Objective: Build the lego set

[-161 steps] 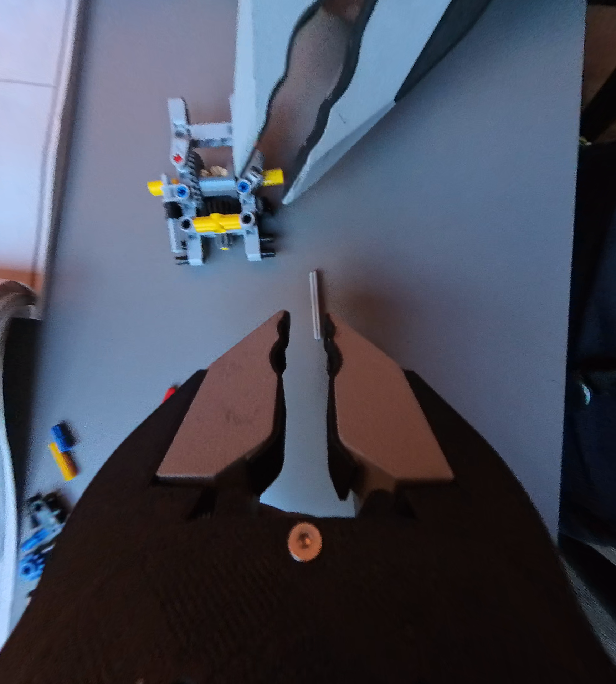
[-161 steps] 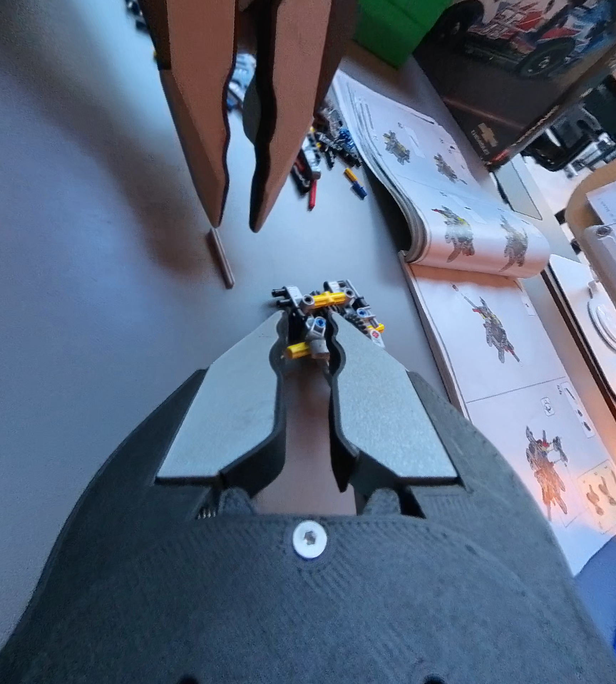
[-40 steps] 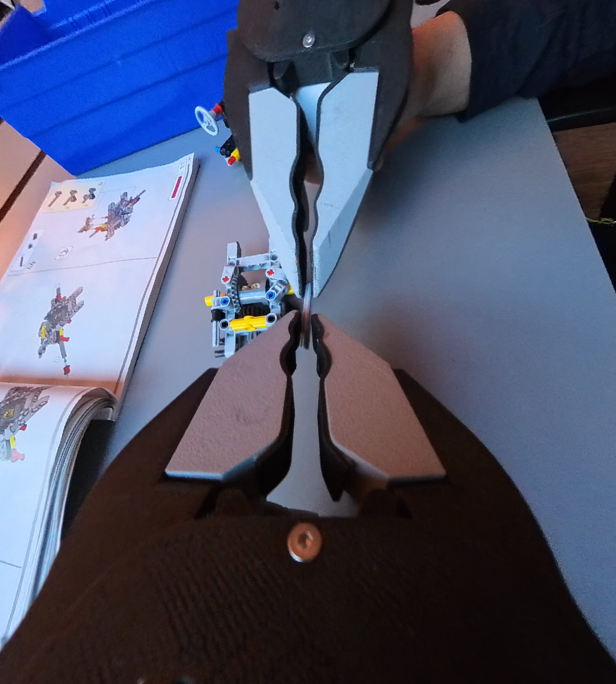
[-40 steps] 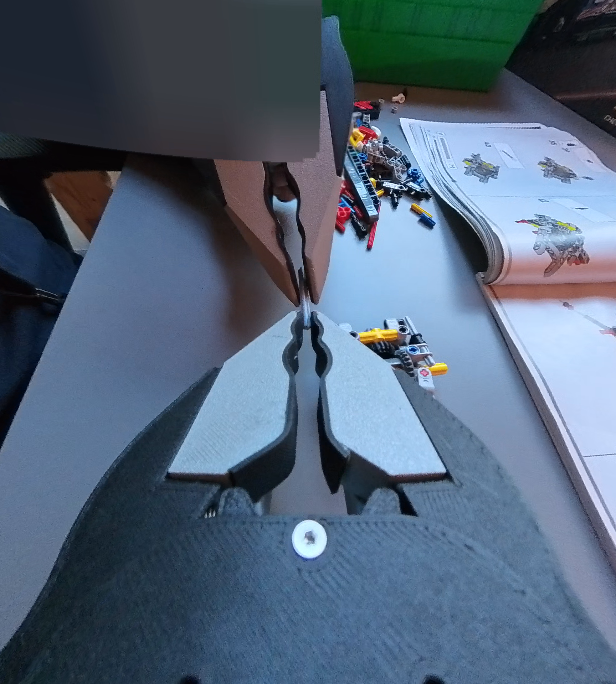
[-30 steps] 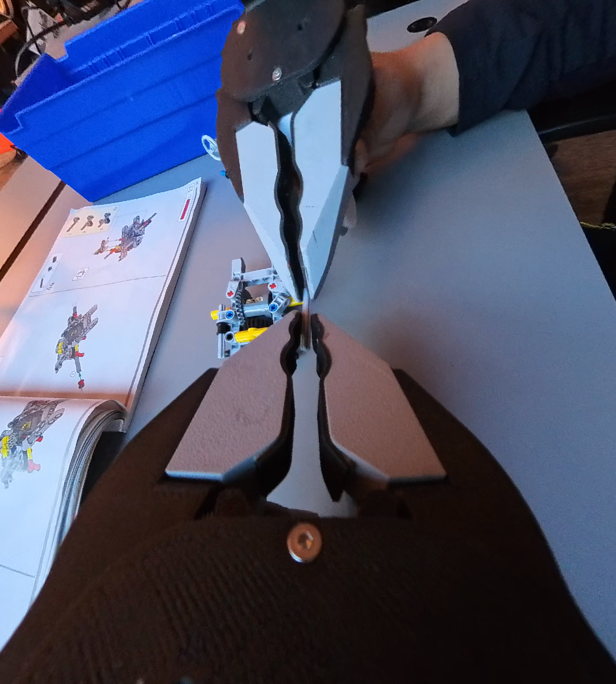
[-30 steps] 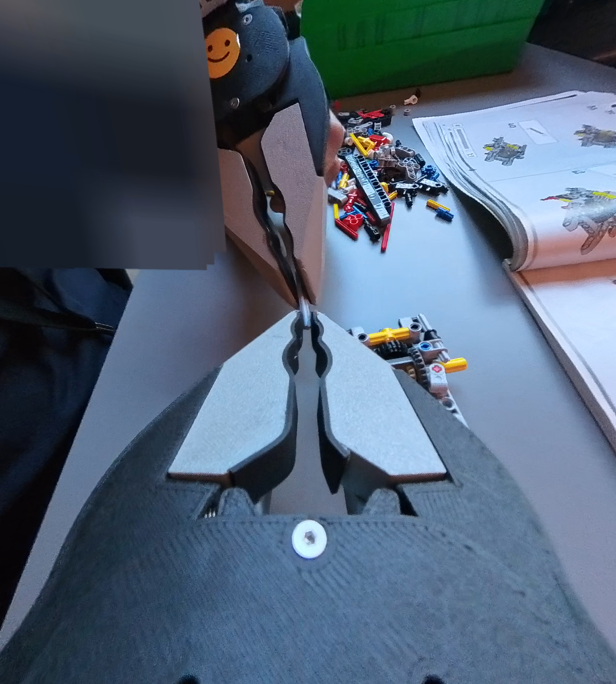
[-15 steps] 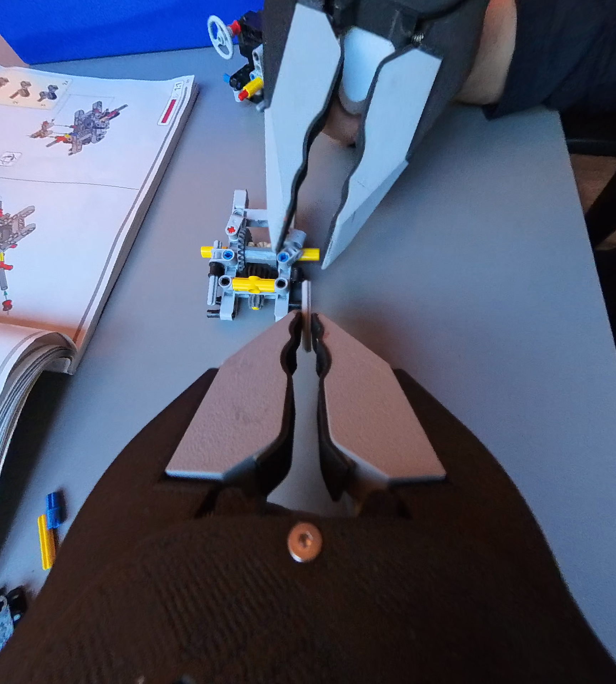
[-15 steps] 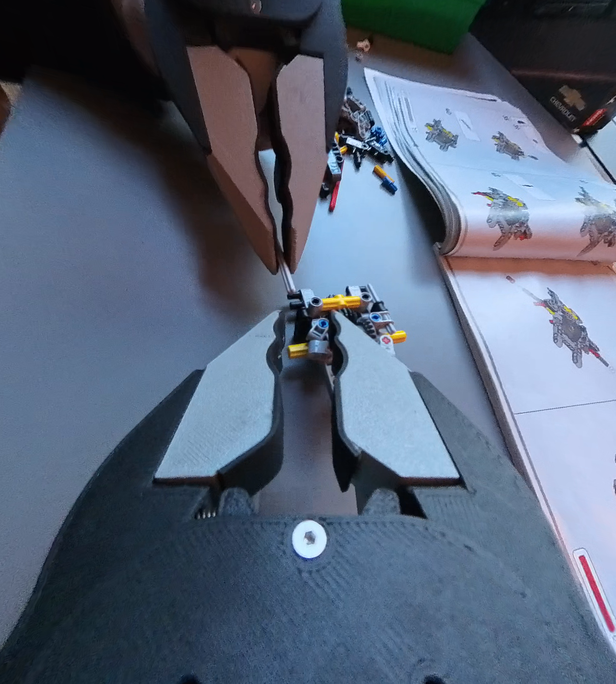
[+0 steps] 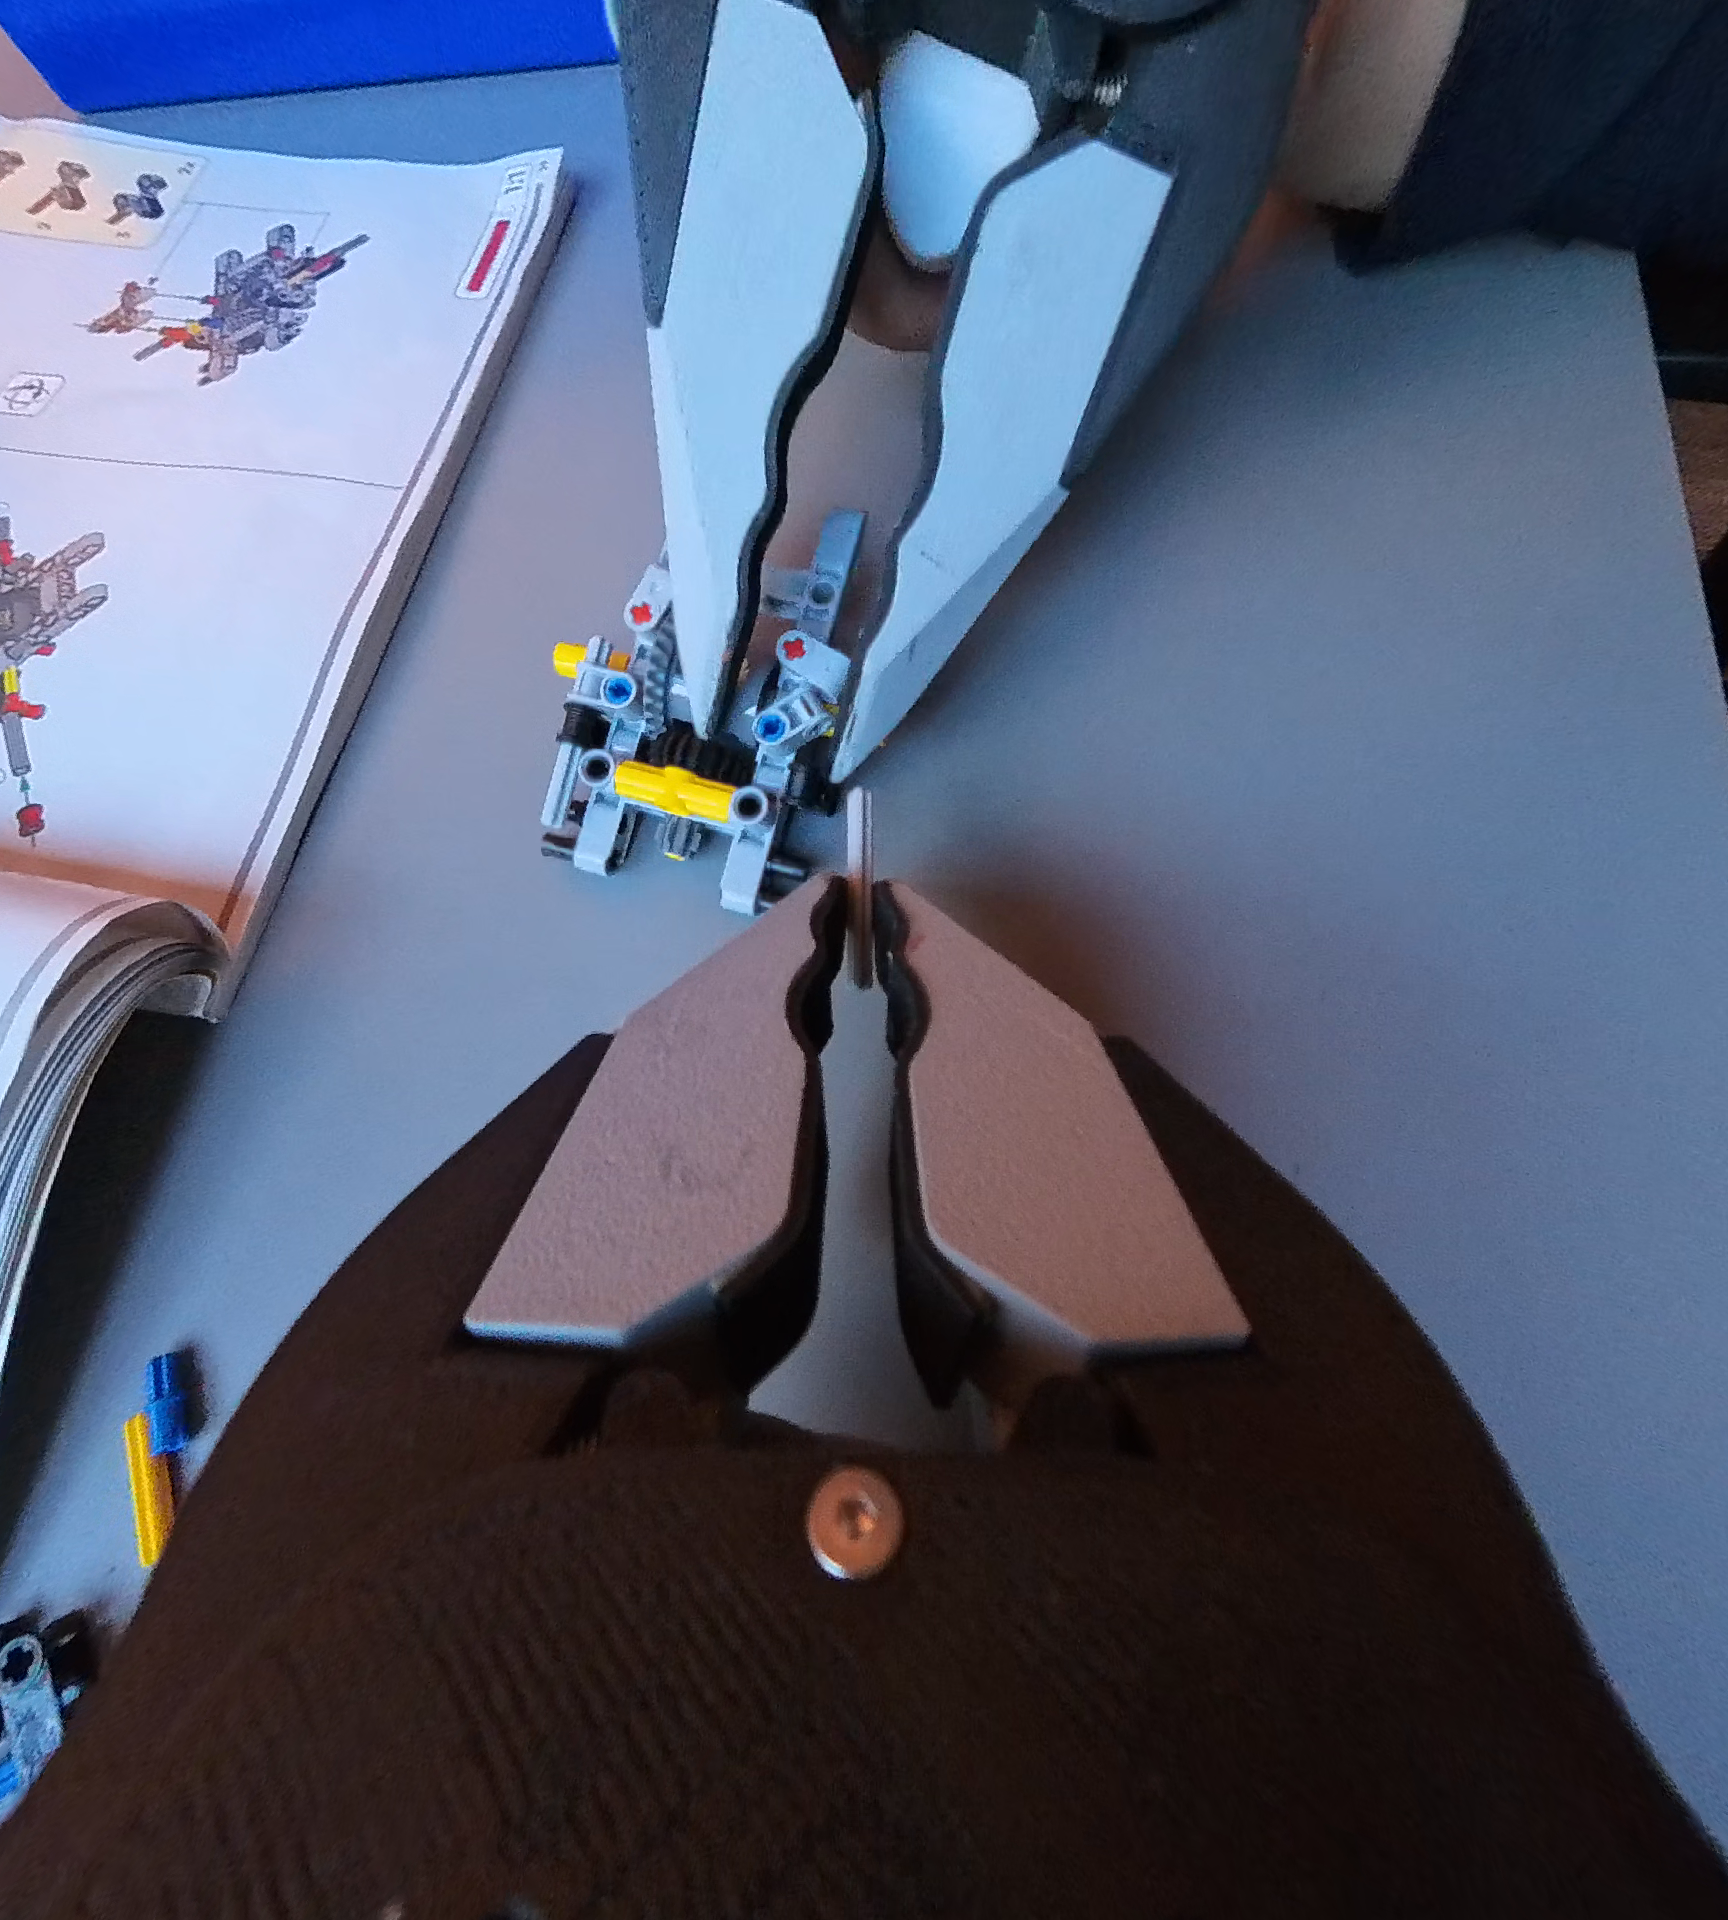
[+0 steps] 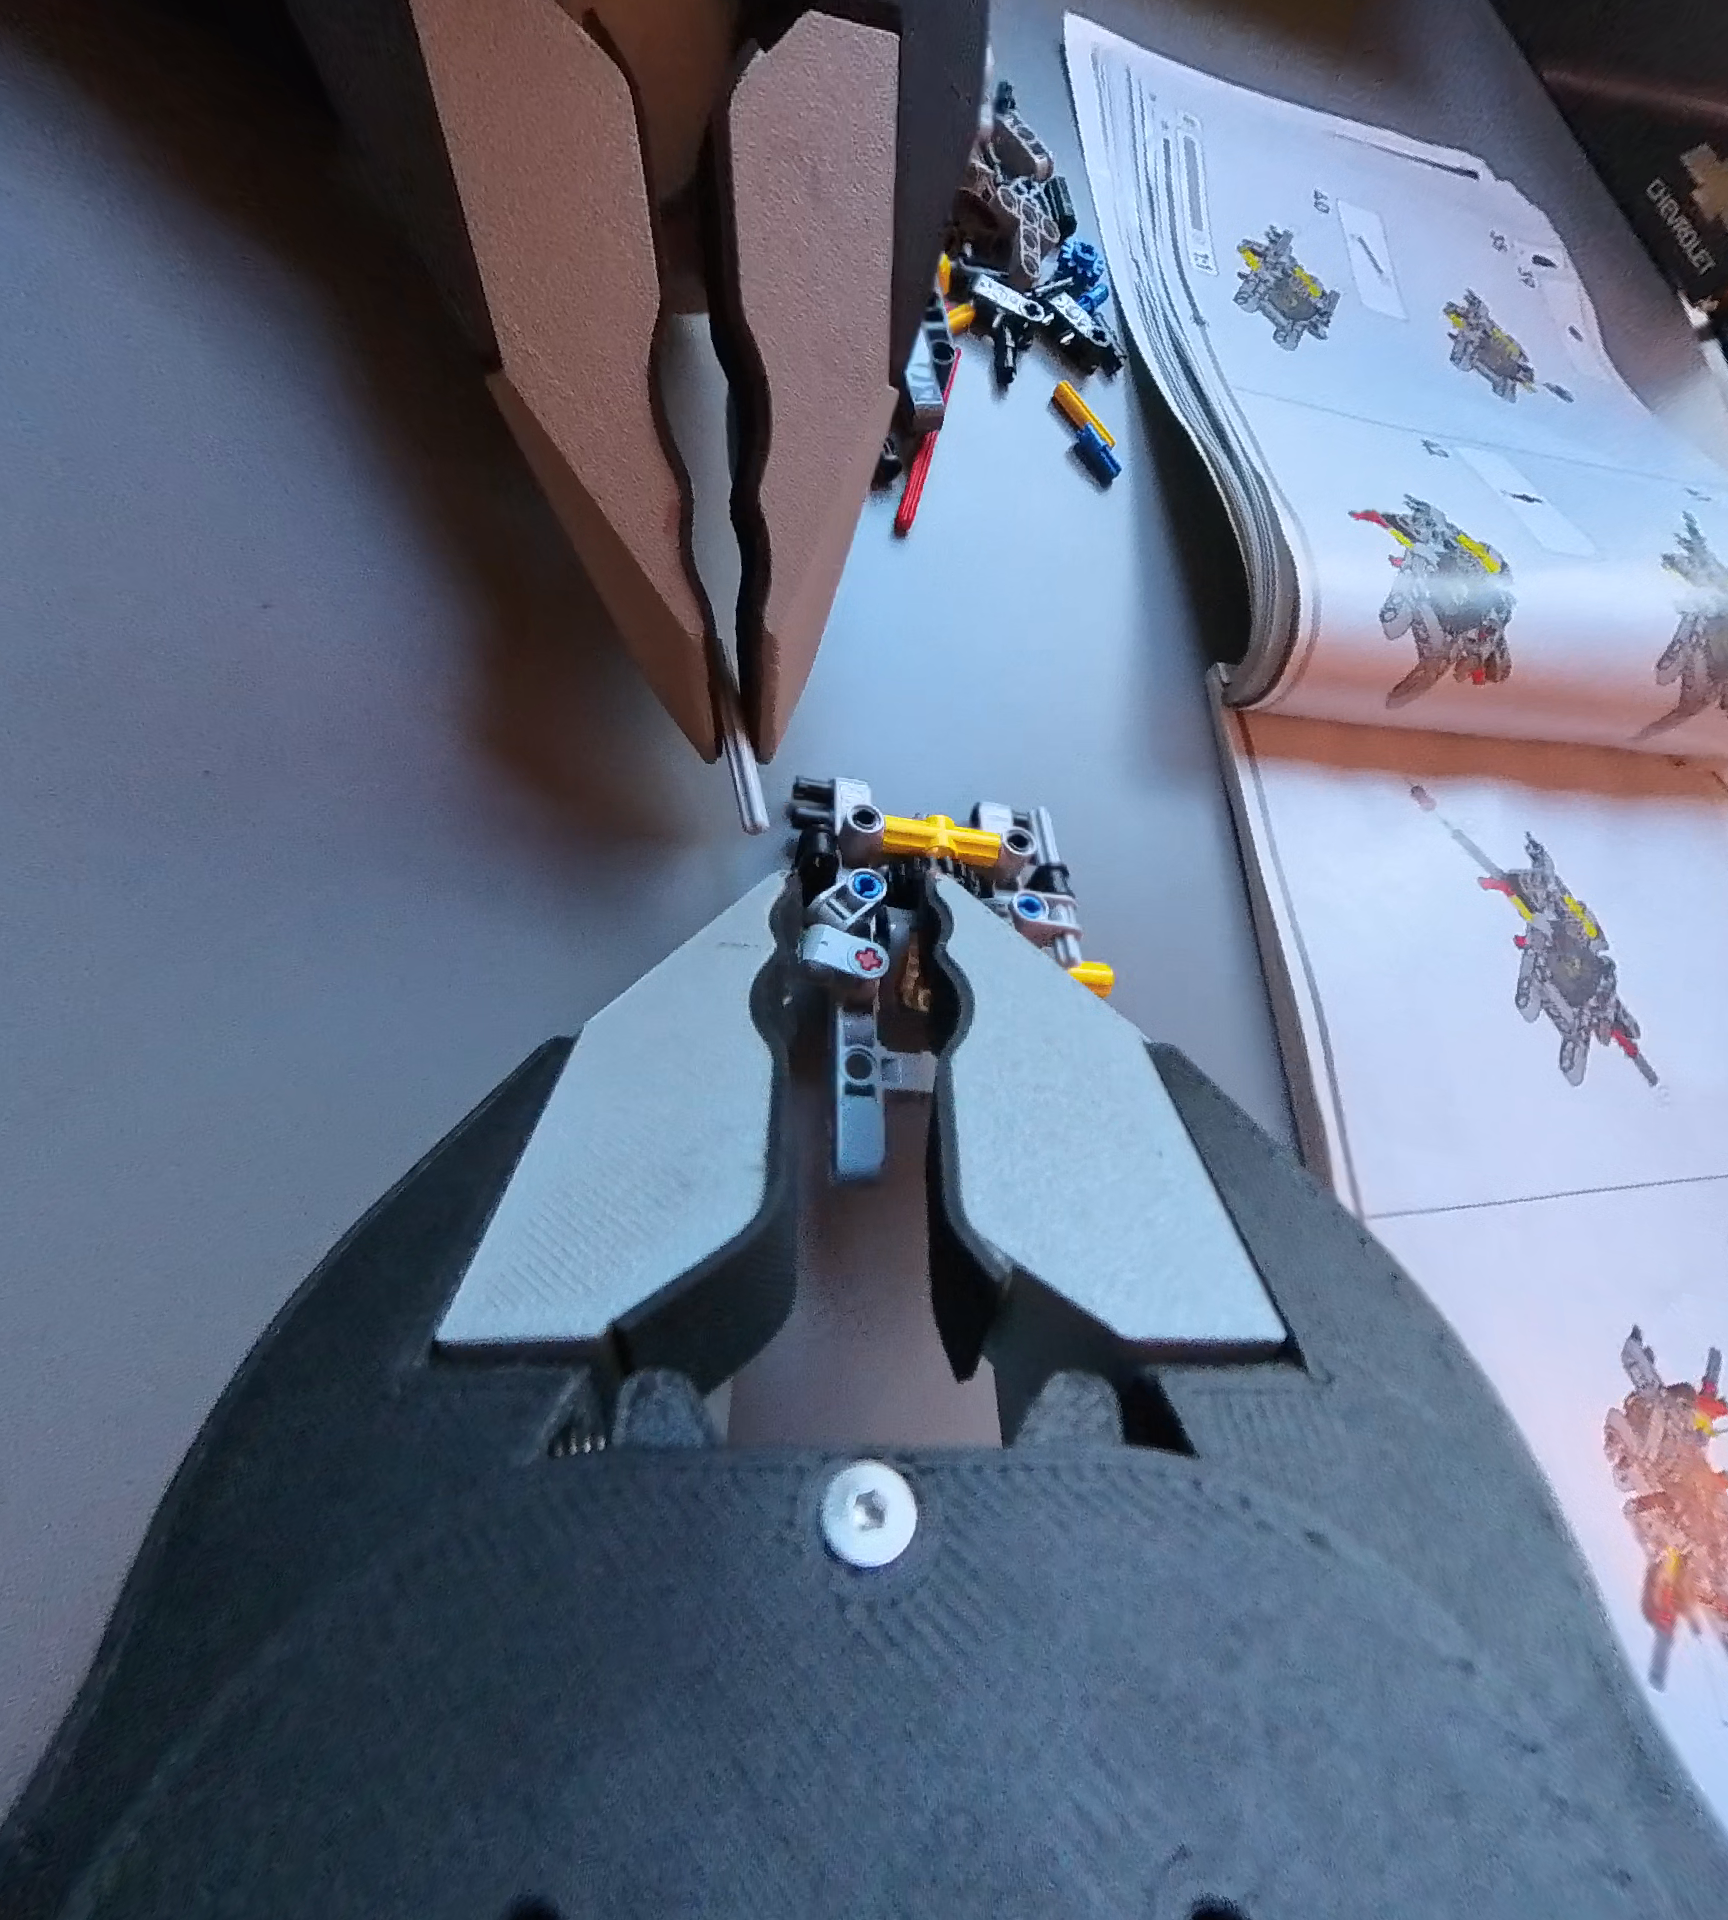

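While left gripper (image 9: pixel 861 902) jaws pinch a thin grey axle (image 9: pixel 860 844) sticking out past the tips, right gripper (image 10: pixel 858 902) jaws are spread astride the grey/yellow brick assy (image 10: pixel 927 862) on the counter (image 9: pixel 1307 727), pads' contact unclear; axle tip just beside assy; manual (image 10: pixel 1462 436) to right-jaw side.
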The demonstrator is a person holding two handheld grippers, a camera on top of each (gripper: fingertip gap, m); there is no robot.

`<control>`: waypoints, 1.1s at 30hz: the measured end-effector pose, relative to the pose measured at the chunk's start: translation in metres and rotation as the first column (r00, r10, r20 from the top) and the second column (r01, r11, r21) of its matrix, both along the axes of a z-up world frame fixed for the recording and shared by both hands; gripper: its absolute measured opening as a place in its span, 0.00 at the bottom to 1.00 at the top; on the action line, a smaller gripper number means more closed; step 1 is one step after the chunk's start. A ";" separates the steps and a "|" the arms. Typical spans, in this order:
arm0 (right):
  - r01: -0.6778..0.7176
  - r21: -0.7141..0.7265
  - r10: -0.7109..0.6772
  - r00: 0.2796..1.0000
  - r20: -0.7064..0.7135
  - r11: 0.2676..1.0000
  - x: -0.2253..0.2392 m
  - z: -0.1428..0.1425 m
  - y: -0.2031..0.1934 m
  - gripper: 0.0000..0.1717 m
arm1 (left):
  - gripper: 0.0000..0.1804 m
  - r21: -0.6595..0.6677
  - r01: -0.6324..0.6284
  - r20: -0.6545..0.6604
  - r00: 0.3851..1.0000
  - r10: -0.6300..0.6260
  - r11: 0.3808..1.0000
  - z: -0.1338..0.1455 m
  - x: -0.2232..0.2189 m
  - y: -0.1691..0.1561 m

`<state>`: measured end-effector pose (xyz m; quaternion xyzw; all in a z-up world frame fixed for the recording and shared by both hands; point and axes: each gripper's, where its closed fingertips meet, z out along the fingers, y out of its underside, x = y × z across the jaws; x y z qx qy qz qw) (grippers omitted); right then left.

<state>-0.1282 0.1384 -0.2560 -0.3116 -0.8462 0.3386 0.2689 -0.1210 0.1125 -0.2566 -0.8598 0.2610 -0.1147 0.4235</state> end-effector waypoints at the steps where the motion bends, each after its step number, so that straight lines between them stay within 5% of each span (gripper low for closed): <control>1: 0.004 0.010 -0.004 1.000 0.002 1.000 -0.002 0.000 0.000 0.11 | 0.01 -0.001 -0.002 0.003 1.000 0.002 1.000 0.000 -0.001 0.000; 9: 0.075 0.234 -0.066 0.997 -0.044 0.969 -0.004 -0.002 0.021 0.11 | 0.01 0.003 -0.015 0.022 1.000 0.015 1.000 0.002 -0.005 0.000; 12: 0.110 0.182 -0.102 0.993 -0.053 0.977 -0.003 0.003 0.024 0.16 | 0.01 0.008 -0.041 0.038 0.998 0.041 0.999 0.004 -0.010 0.002; 17: 0.249 0.083 -0.242 0.967 -0.085 0.965 -0.006 0.017 0.041 0.38 | 0.01 0.012 -0.061 0.057 0.997 0.061 0.998 0.006 -0.014 0.004; 21: 0.241 0.004 -0.241 0.970 0.041 0.970 -0.008 0.006 0.047 0.44 | 0.01 0.007 -0.062 0.035 0.997 0.062 0.998 0.004 -0.014 0.004; 25: 0.235 -0.080 -0.220 0.962 0.164 0.969 -0.008 -0.001 0.042 0.45 | 0.01 0.015 -0.074 0.028 0.997 0.074 0.997 0.004 -0.016 0.005; 28: 0.223 -0.064 -0.204 0.953 0.222 0.973 -0.005 -0.009 0.040 0.33 | 0.01 0.015 -0.084 0.033 0.996 0.084 0.996 0.004 -0.018 0.006; 33: 0.191 -0.051 -0.175 0.958 0.228 0.980 -0.007 -0.010 0.040 0.33 | 0.01 0.017 -0.086 0.020 0.996 0.085 0.996 0.004 -0.018 0.006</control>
